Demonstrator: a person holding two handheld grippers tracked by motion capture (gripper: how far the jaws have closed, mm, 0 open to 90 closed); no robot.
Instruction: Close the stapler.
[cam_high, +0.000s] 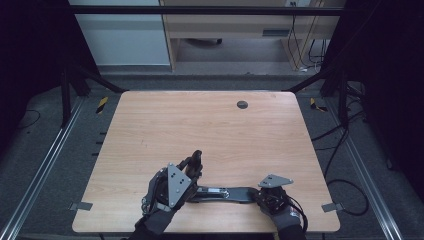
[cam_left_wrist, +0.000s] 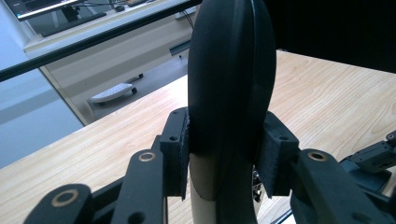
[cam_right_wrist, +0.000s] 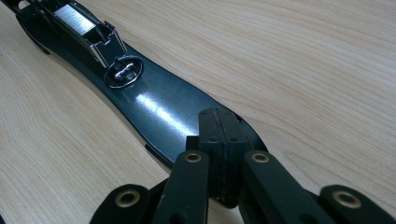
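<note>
A black stapler lies swung open near the table's front edge. Its glossy base (cam_high: 227, 193) (cam_right_wrist: 159, 107) rests flat, with the metal anvil (cam_right_wrist: 123, 72) and the steel staple channel (cam_right_wrist: 79, 18) showing. My left gripper (cam_high: 194, 164) (cam_left_wrist: 229, 140) is shut on the stapler's rounded black top arm (cam_high: 197, 156) (cam_left_wrist: 229, 70) and holds it upright. The pads (cam_left_wrist: 180, 140) press on both sides of it. My right gripper (cam_high: 257, 194) (cam_right_wrist: 222, 133) is shut, pad against pad, and its tips rest on the near end of the base.
The wooden table (cam_high: 200, 120) has a dark round grommet (cam_high: 242, 104) at the back. Black frame posts (cam_high: 65, 90) stand at both sides. Cables (cam_high: 345, 185) trail on the floor to the right. A cabinet (cam_high: 230, 25) stands behind the table.
</note>
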